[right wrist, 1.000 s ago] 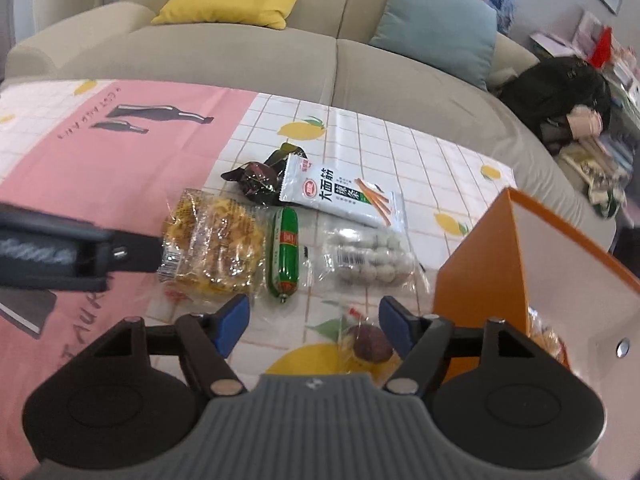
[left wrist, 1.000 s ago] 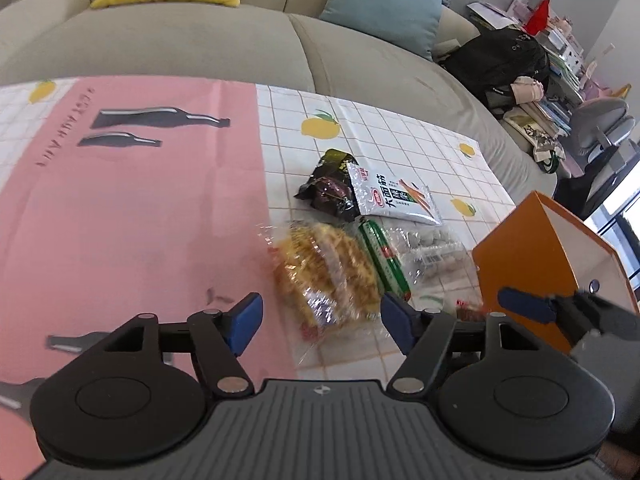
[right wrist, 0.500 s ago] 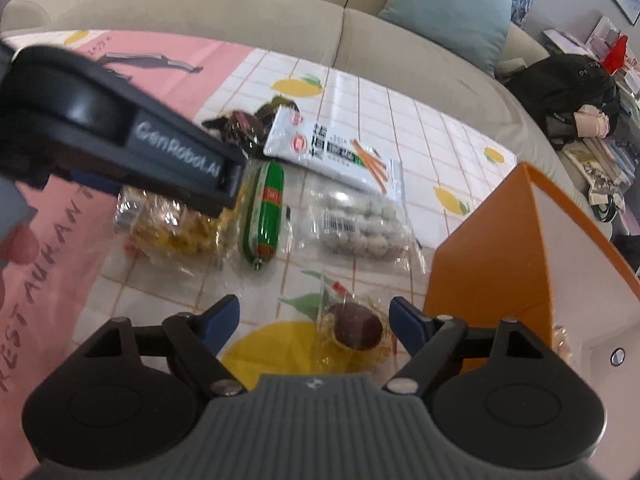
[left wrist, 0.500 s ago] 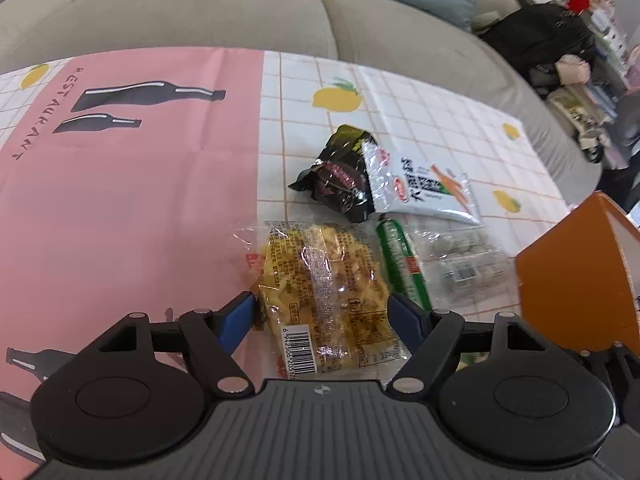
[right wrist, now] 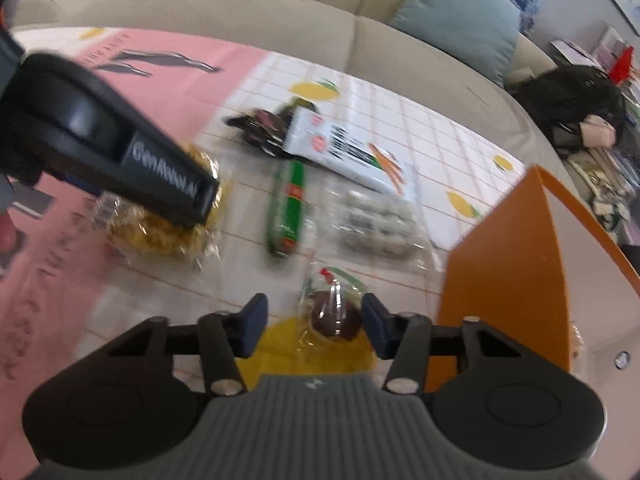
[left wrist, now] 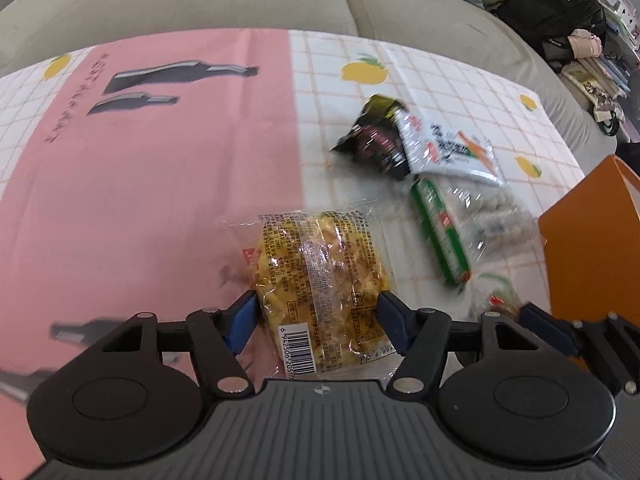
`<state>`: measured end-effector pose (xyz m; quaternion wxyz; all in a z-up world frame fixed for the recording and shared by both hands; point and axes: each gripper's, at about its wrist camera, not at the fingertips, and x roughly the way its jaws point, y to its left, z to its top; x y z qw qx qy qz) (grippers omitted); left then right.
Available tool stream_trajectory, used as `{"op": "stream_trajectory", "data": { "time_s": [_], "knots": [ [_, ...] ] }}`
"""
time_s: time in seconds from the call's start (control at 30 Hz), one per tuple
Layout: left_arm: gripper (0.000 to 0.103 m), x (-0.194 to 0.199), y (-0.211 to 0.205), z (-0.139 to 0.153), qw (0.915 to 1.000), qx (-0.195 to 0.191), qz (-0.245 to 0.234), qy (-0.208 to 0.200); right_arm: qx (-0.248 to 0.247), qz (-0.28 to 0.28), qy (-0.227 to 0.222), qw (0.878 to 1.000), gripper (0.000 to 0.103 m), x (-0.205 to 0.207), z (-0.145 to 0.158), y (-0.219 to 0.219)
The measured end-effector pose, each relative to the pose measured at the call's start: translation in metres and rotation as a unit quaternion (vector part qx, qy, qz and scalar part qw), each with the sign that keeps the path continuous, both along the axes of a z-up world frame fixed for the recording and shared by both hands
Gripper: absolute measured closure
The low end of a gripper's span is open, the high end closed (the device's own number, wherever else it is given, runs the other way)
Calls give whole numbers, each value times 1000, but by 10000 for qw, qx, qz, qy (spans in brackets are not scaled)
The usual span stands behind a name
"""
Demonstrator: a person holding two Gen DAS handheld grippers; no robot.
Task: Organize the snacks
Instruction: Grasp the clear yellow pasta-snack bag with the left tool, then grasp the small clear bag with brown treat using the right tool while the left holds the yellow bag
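Snacks on tablecloth [left wrist: 160, 200] w/ orange box [right wrist: 504, 260] at right; both grippers down over packets.
Sofa [left wrist: 240, 4] behind table. Left gripper [left wrist: 316, 312]: fingers apart, either side of yellow snack pack [left wrist: 320, 276], can't tell if pads touch it. Right gripper [right wrist: 314, 318]: fingers apart around small packet w/ brown treat [right wrist: 332, 314], right pad just beside it. Between them & beyond: green sausage [right wrist: 290, 204], bag of pale balls [right wrist: 376, 224], white packet [right wrist: 348, 148], dark packet [right wrist: 264, 128].
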<state>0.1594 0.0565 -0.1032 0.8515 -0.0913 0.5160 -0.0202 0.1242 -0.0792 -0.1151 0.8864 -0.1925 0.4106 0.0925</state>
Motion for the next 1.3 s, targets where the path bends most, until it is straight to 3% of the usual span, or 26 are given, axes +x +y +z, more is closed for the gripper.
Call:
{"op": "stream_trajectory", "data": {
  "time_s": [0.27, 0.47, 0.73, 0.8, 0.9, 0.93, 1.17, 1.3],
  "knots": [
    [29, -39, 27, 3, 9997, -9, -71, 241, 423, 446, -104, 9981, 53, -25, 14, 15],
    [25, -55, 32, 3, 9999, -59, -44, 76, 346, -62, -457, 9983, 32, -44, 23, 0],
    [14, -50, 36, 3, 9981, -421, 454, 8, 606, -233, -239, 9976, 31, -31, 14, -3],
    [13, -45, 37, 1, 9966, -469, 677, 89, 635, -176, -192, 9976, 32, -24, 11, 0],
    [12, -39, 32, 0, 9962, -388, 772, 115, 609, -171, -32, 9980, 43, -14, 2, 3],
    [12, -38, 28, -1, 9967, -311, 745, 115, 644, -210, 47, 9977, 49, -11, -1, 2],
    [4, -38, 4, -9, 9989, 382, 266, 22, 894, -380, 267, 9949, 59, -9, -8, -5],
    [4, -39, 2, -10, 9989, 445, 156, -18, 911, -273, 237, 9952, 61, -10, -8, -7]
  ]
}}
